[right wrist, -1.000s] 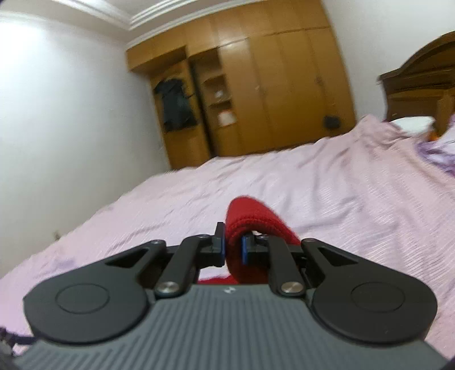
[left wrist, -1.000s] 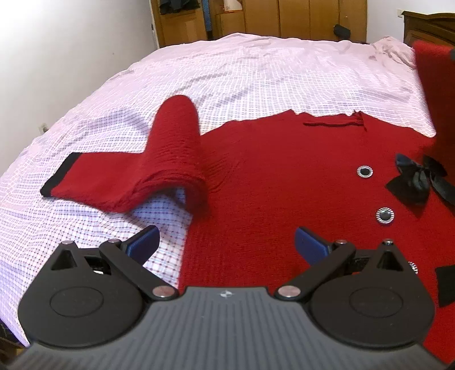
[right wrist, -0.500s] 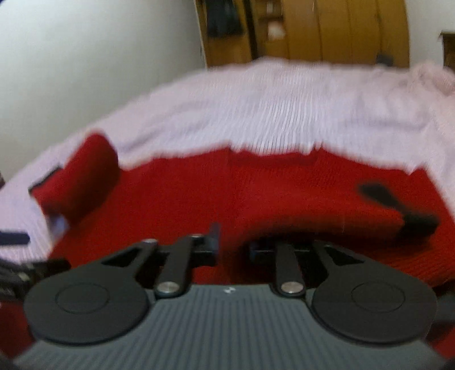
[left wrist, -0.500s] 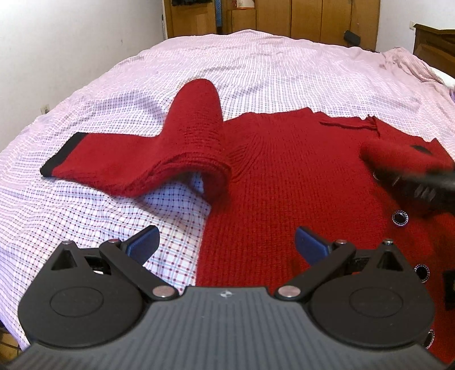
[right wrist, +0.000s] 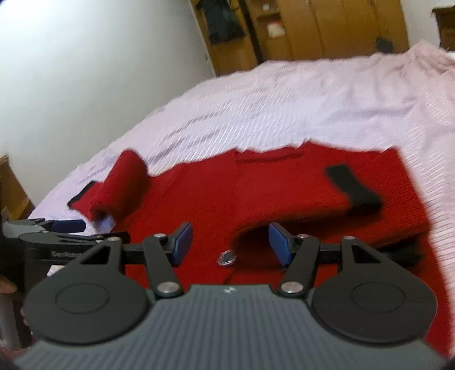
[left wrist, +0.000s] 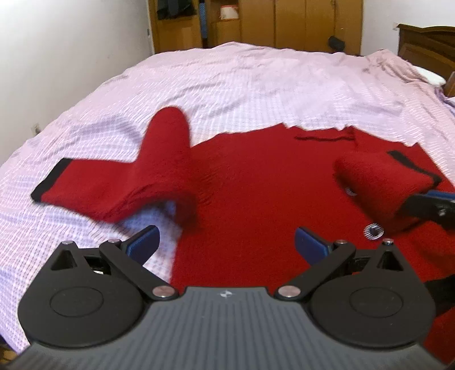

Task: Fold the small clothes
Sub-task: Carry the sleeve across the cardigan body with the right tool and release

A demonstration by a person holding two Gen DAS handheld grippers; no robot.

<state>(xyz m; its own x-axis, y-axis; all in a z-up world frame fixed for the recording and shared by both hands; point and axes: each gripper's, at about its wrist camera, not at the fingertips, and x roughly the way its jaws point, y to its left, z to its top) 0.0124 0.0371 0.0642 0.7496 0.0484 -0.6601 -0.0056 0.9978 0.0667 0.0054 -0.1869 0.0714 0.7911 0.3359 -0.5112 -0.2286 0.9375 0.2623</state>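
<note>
A red knit cardigan (left wrist: 256, 187) with silver buttons lies flat on the pink checked bed sheet (left wrist: 256, 79). Its left sleeve (left wrist: 136, 176) with a black cuff is bunched and bent at the left. Its right sleeve (right wrist: 298, 193) with a black cuff (right wrist: 352, 185) lies folded across the body. My left gripper (left wrist: 226, 244) is open and empty above the cardigan's near left edge. My right gripper (right wrist: 230, 242) is open just in front of the folded right sleeve, above a button (right wrist: 226, 257). It also shows in the left wrist view (left wrist: 432, 205).
Wooden wardrobes (left wrist: 284, 22) stand beyond the bed. A dark headboard (left wrist: 426, 48) is at the right, a white wall (left wrist: 57, 57) at the left. The sheet (right wrist: 312, 99) spreads wide beyond the cardigan.
My right gripper brought the right sleeve down from the air onto the cardigan's body and opened, letting it go. My left gripper stayed open and shifted slightly.
</note>
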